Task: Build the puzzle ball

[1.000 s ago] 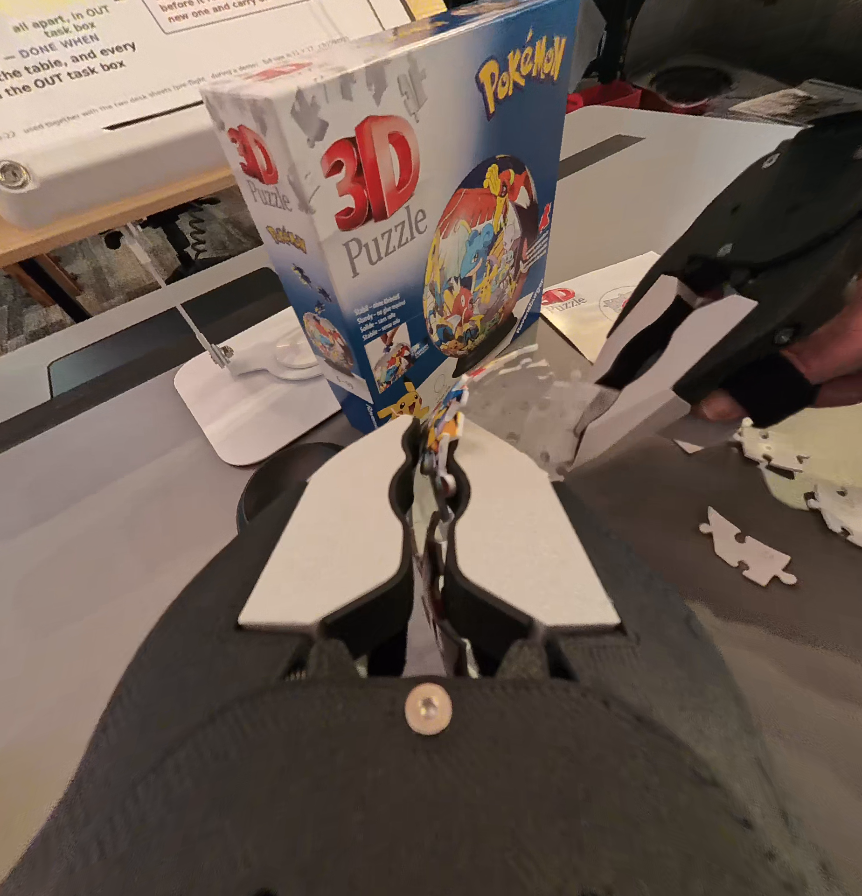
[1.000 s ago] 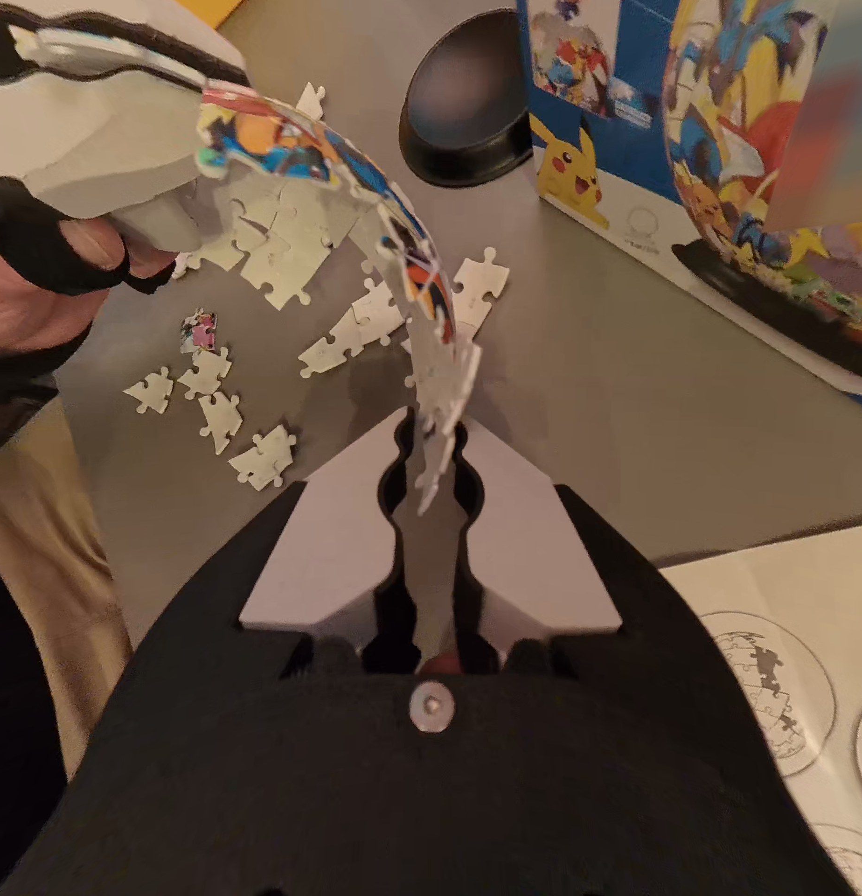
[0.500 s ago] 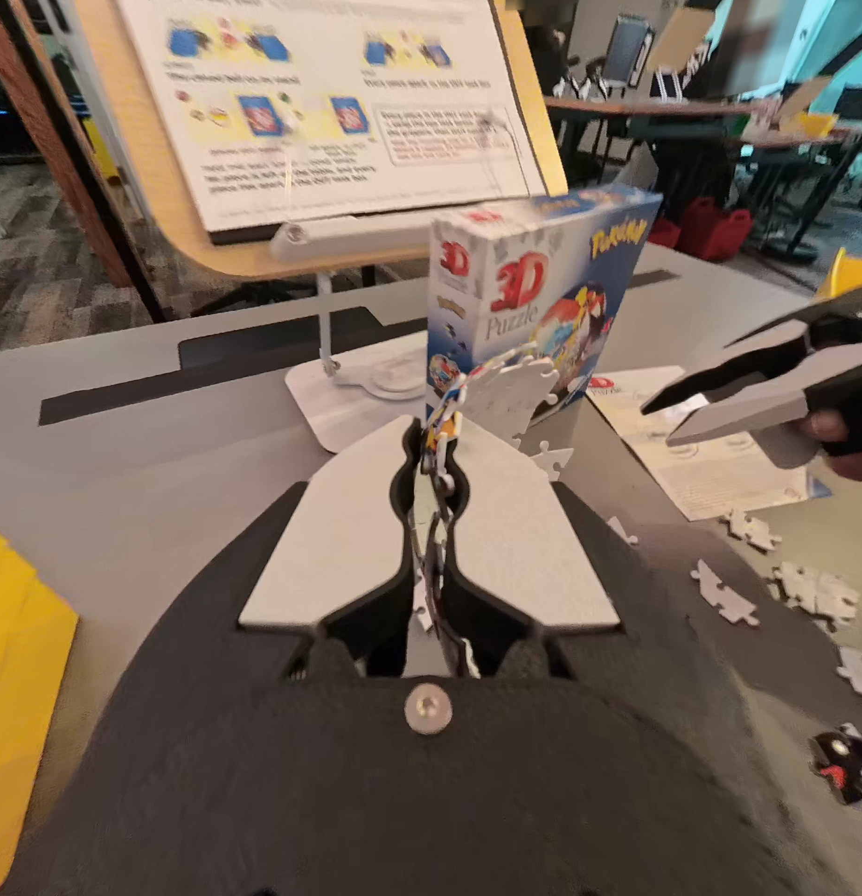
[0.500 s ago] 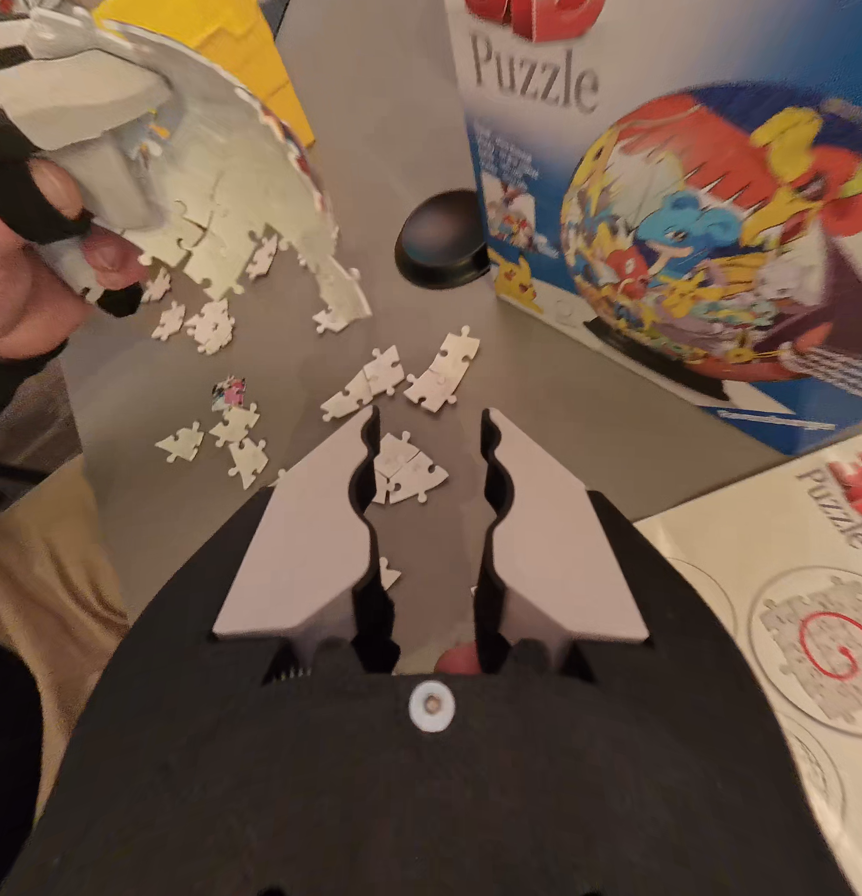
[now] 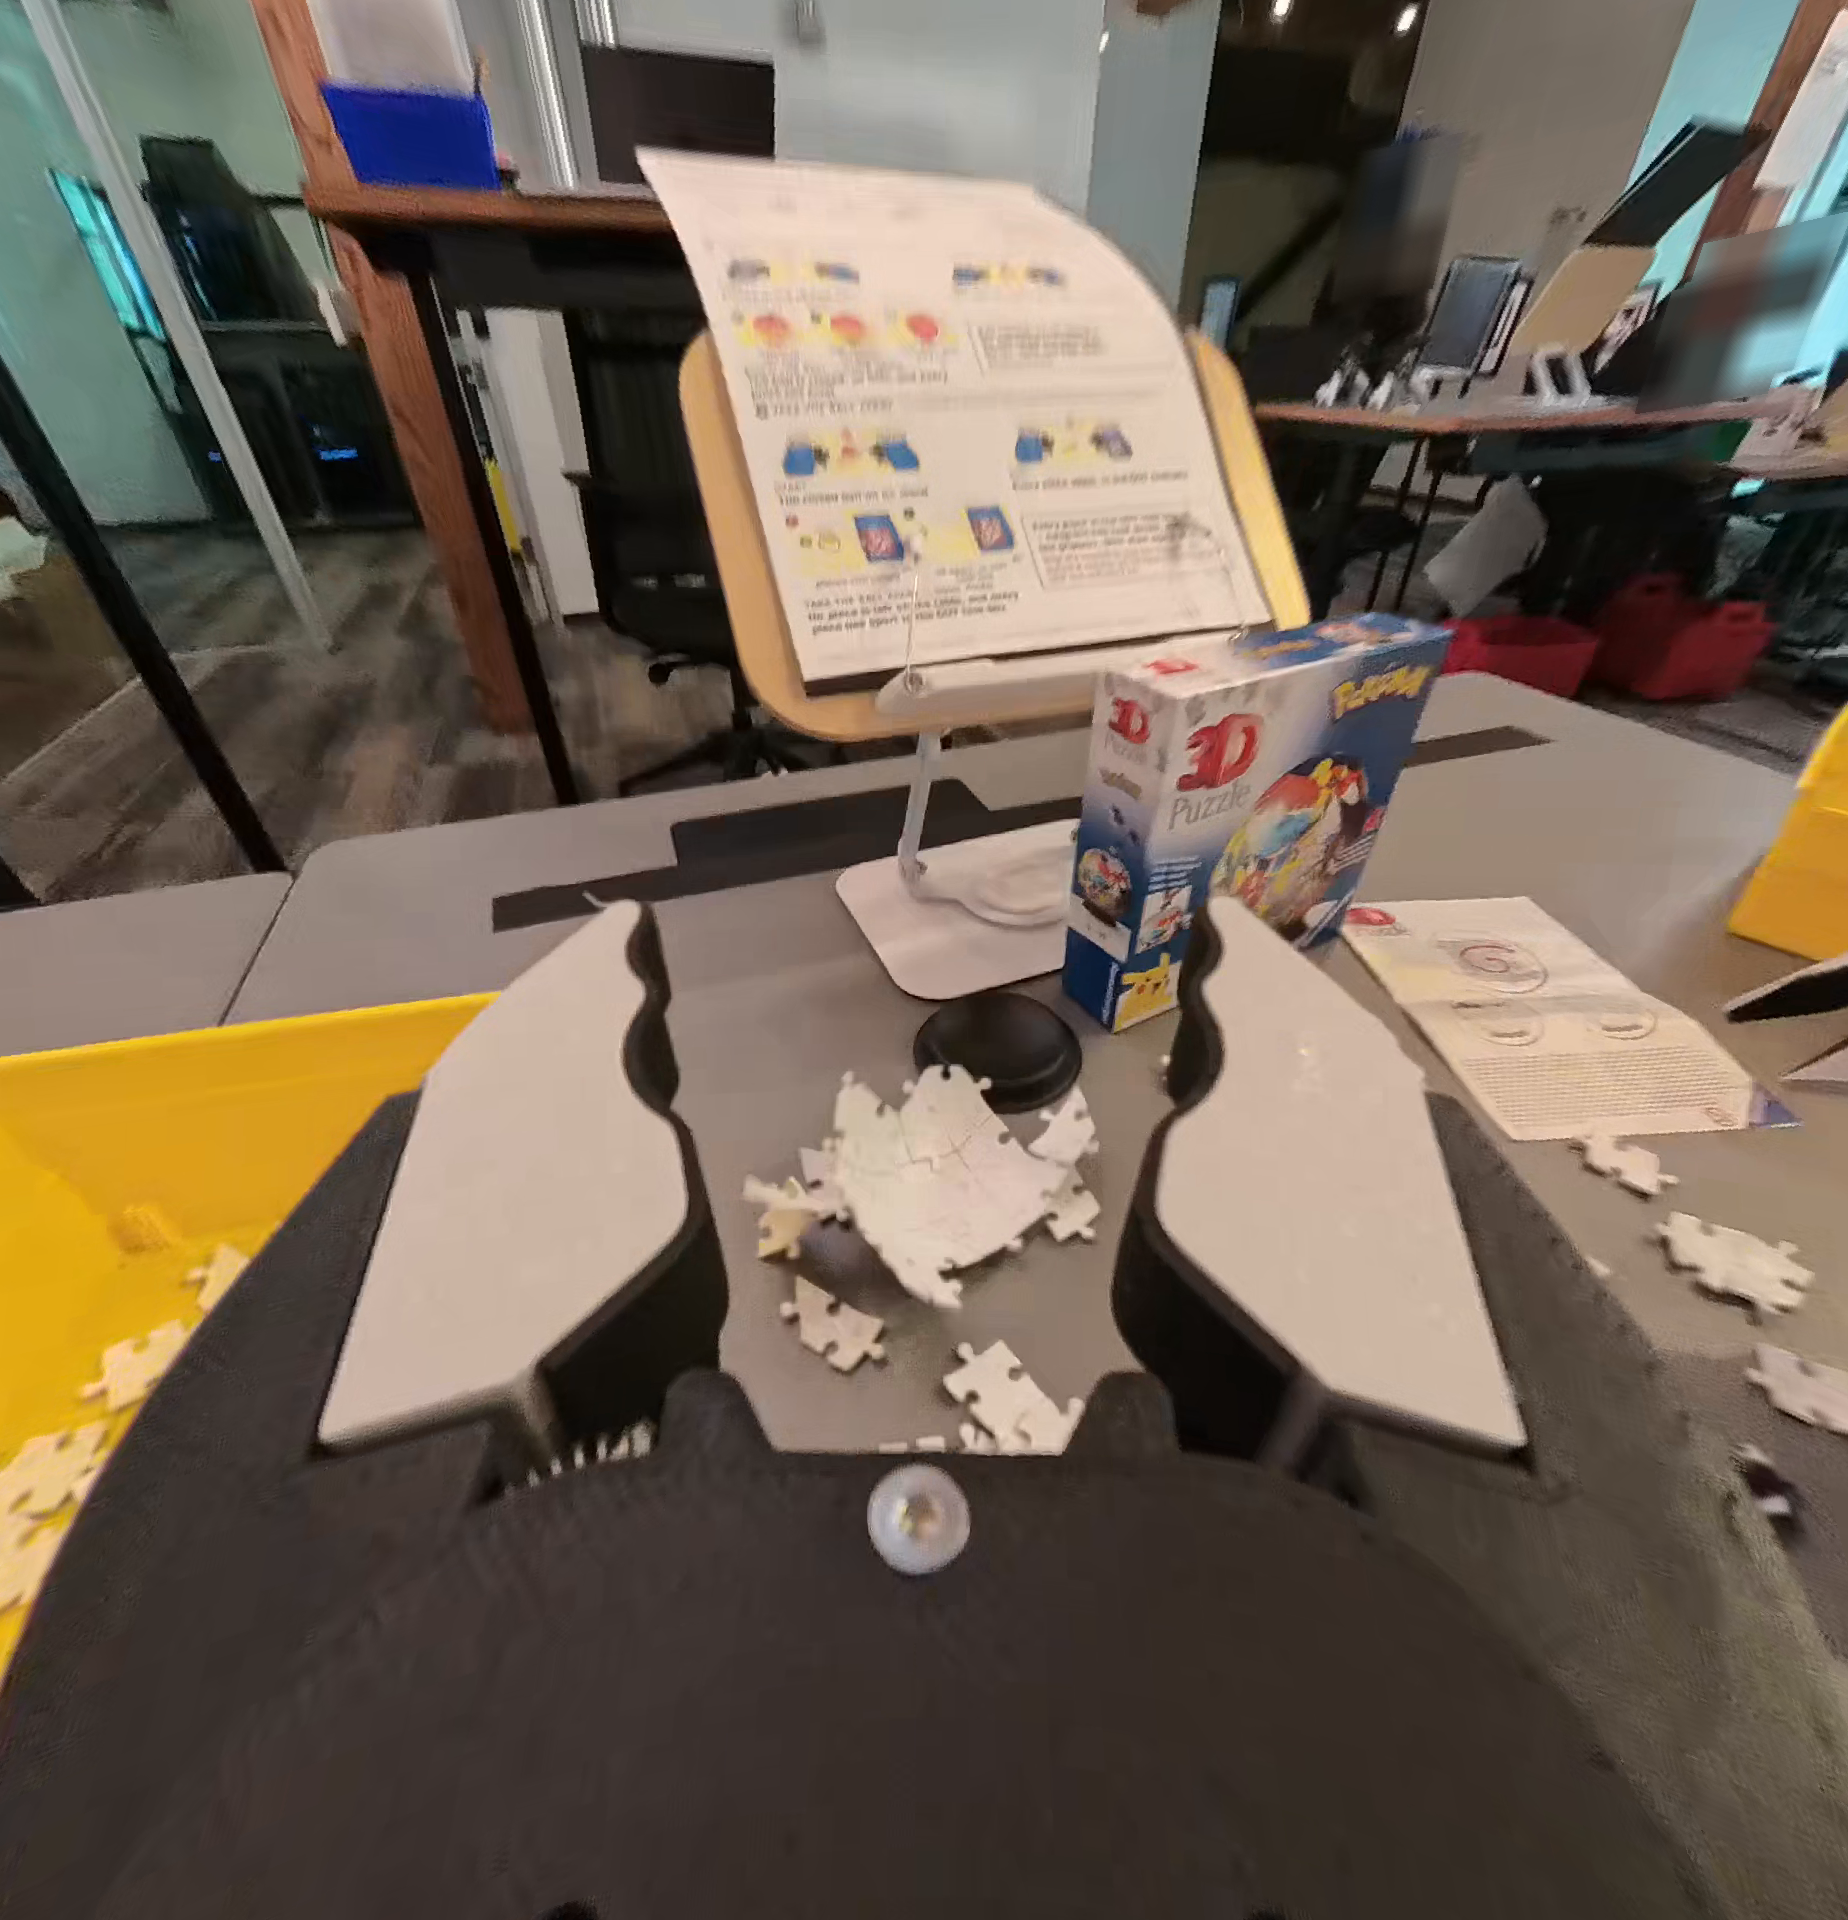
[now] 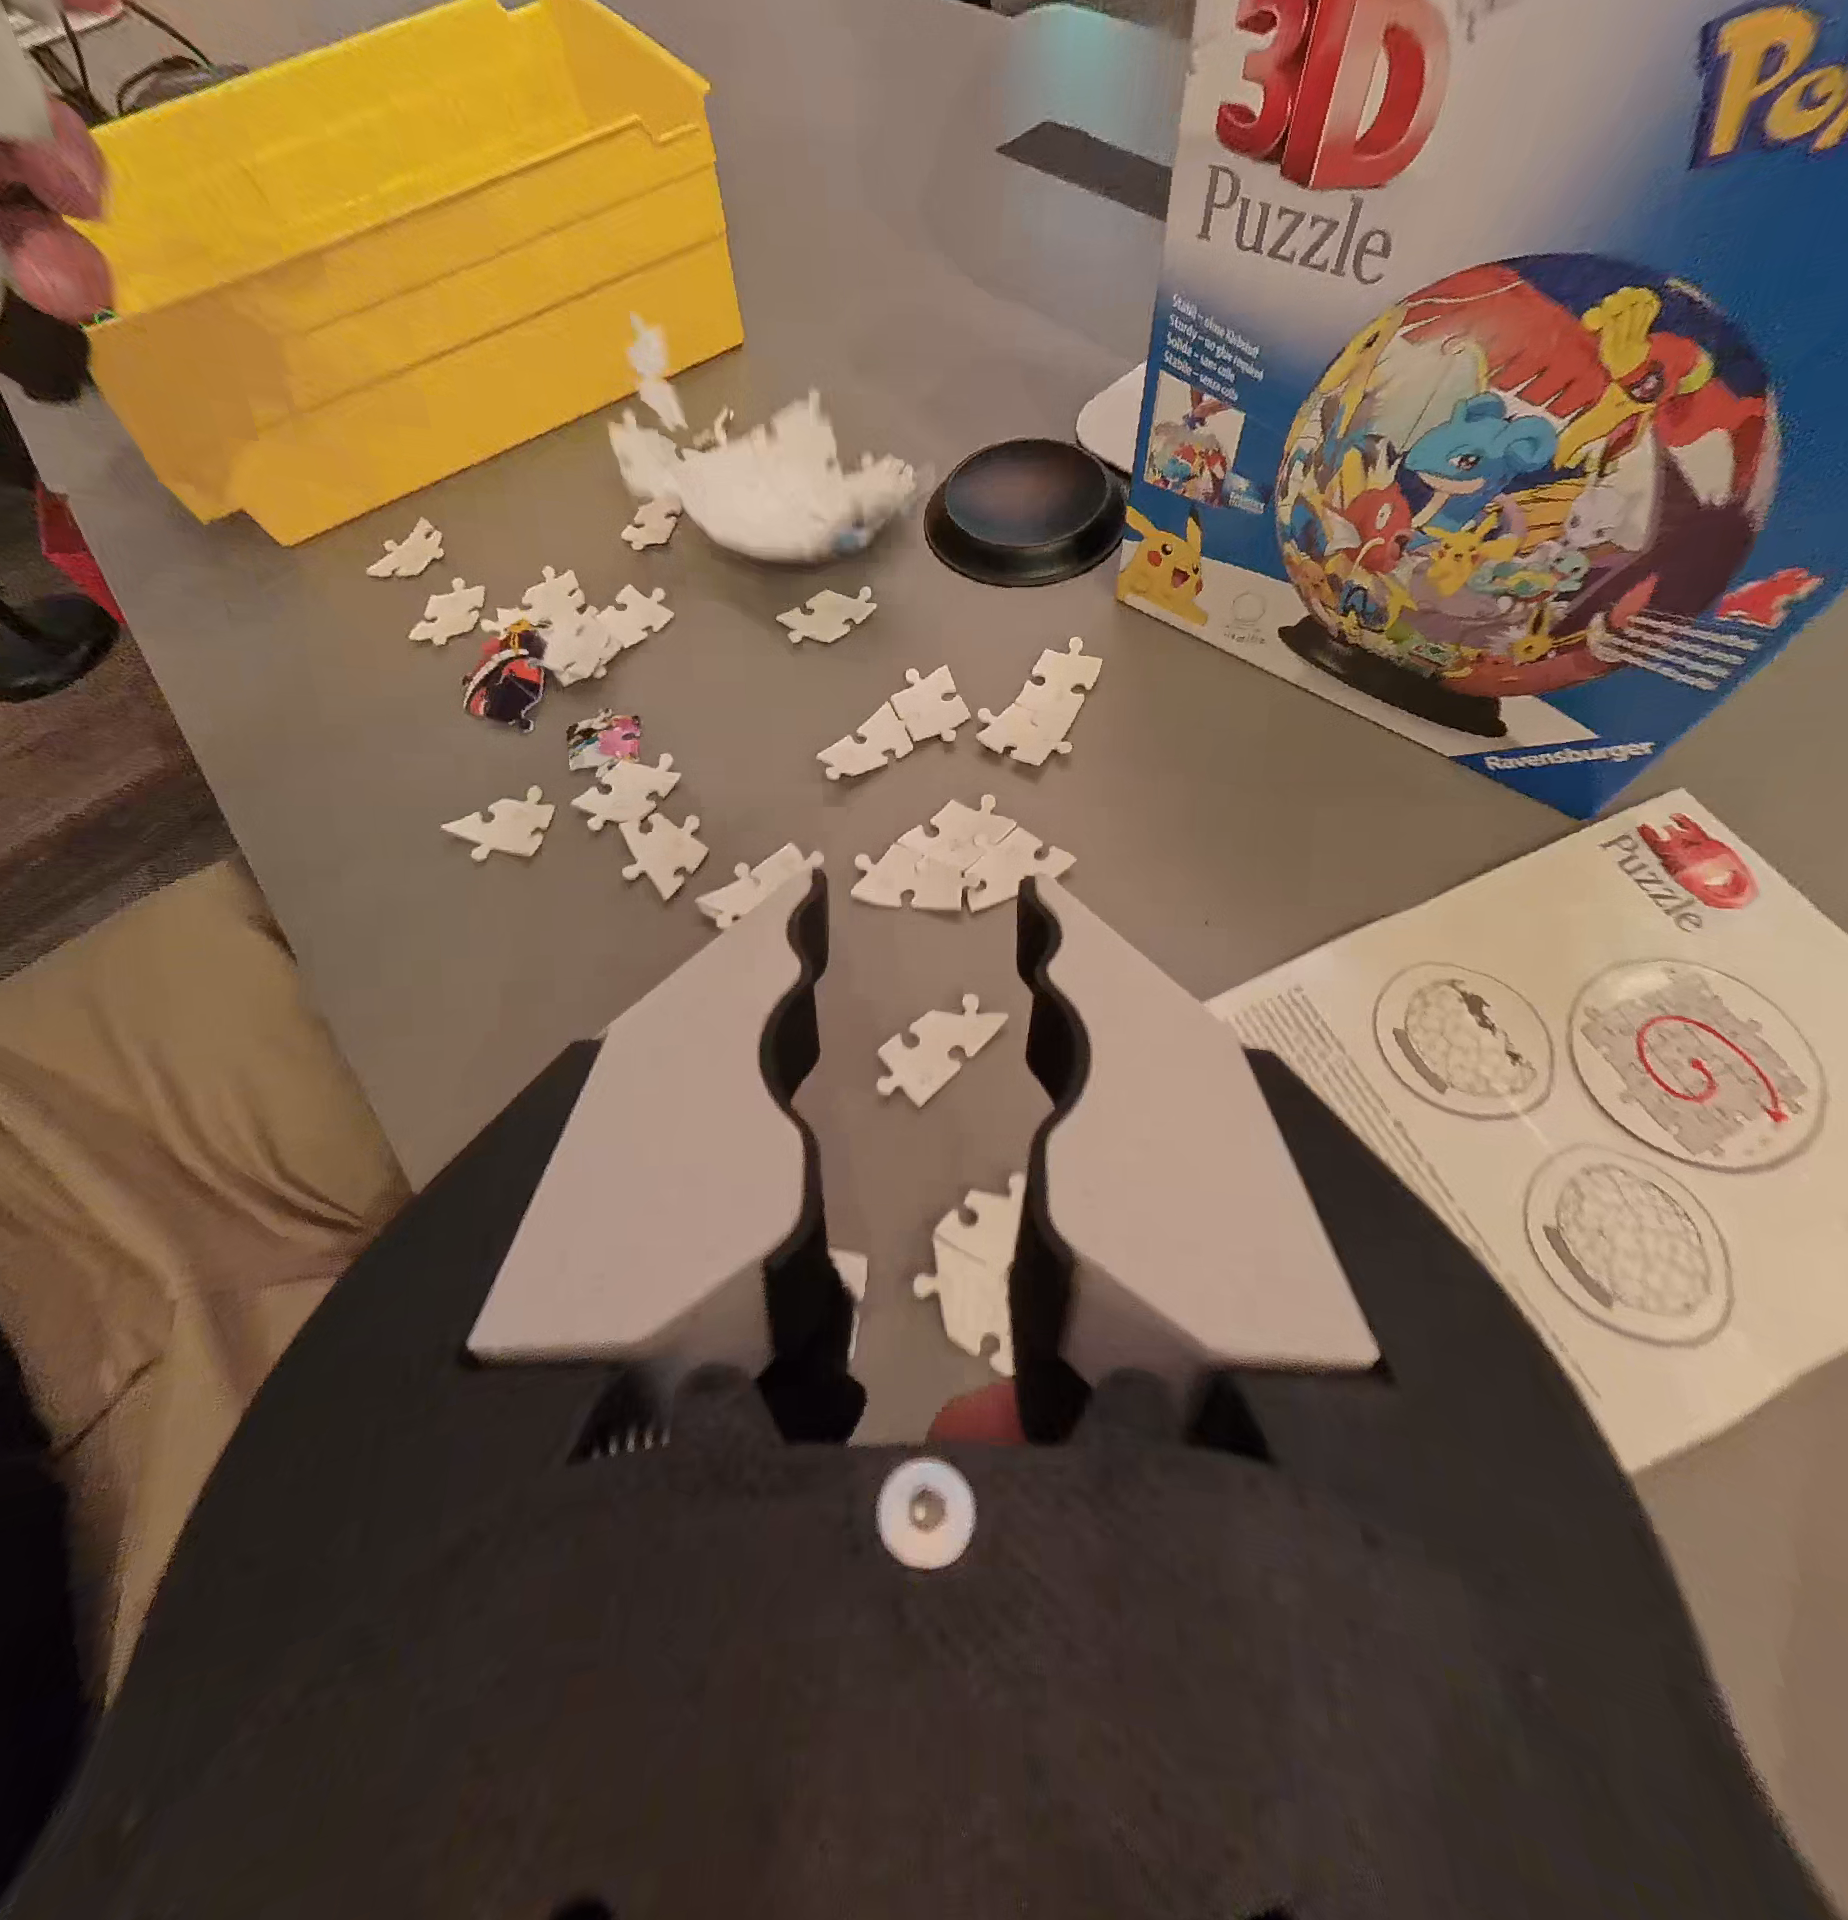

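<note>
The half-built shell [image 5: 935,1179] of the puzzle ball now lies on the counter [image 5: 432,914], white inside up, straight ahead of the left hand-held gripper [image 5: 925,935] and just short of the black stand [image 5: 998,1044]. A second ago that curved section was pinched between this gripper's fingers, and the right one was nipping its far edge; now both have let go. The left hand-held gripper is spread wide and empty, and the right hand-held gripper [image 6: 922,894] stands parted with nothing between its fingers, above loose pieces [image 6: 941,1049] on the counter. From the right gripper the shell [image 6: 785,488] looks smeared, so it may be still rocking or have shed a piece; I can't tell. That release likely means the joining try was dropped, and the shell must be picked up again. Left of the left gripper sits the yellow bin [image 5: 172,1070]; beyond the stand, the puzzle box [image 5: 1252,821], and right of it the instruction sheet [image 5: 1554,1018].
</note>
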`<state>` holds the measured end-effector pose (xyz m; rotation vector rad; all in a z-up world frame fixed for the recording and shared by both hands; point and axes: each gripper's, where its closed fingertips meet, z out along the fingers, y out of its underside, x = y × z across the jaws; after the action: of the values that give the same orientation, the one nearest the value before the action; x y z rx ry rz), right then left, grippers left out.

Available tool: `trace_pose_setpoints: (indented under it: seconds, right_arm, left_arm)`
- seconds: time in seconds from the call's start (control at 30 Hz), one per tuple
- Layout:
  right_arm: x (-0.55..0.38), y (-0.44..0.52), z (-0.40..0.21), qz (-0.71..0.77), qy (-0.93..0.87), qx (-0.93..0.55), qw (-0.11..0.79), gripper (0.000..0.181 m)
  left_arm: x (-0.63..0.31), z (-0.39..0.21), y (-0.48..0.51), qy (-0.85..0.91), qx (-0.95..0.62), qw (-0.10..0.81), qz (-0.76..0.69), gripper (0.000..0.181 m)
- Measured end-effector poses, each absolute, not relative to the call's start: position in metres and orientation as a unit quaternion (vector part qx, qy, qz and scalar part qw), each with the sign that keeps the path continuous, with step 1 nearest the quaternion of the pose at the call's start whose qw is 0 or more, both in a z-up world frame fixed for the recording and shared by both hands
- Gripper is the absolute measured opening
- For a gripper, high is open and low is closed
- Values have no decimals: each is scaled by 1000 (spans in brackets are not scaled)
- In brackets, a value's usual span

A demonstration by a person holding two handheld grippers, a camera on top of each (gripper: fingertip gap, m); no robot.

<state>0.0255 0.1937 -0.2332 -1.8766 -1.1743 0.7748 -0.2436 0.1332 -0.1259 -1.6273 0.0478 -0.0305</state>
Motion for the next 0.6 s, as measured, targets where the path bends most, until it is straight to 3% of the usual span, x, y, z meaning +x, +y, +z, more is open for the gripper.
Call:
trace_pose_setpoints:
  seconds: [0.13, 0.37, 0.47, 0.6]
  right_arm:
    - [47, 176, -229, 285, -467, -732, 406, 36]
    - [59, 146, -229, 298, -478, -717, 410, 43]
    - [43, 125, -259, 269, -540, -712, 359, 62]
    - [10, 75, -305, 176, -673, -658, 289, 80]
  left_arm:
    - [-247, -129, 99, 4, -715, 699, -10, 85]
    - [-202, -175, 66, 80, -765, 639, -19, 81]
    - [-160, -201, 57, 148, -789, 596, -35, 80]
    - [-94, -267, 46, 298, -828, 473, -36, 82]
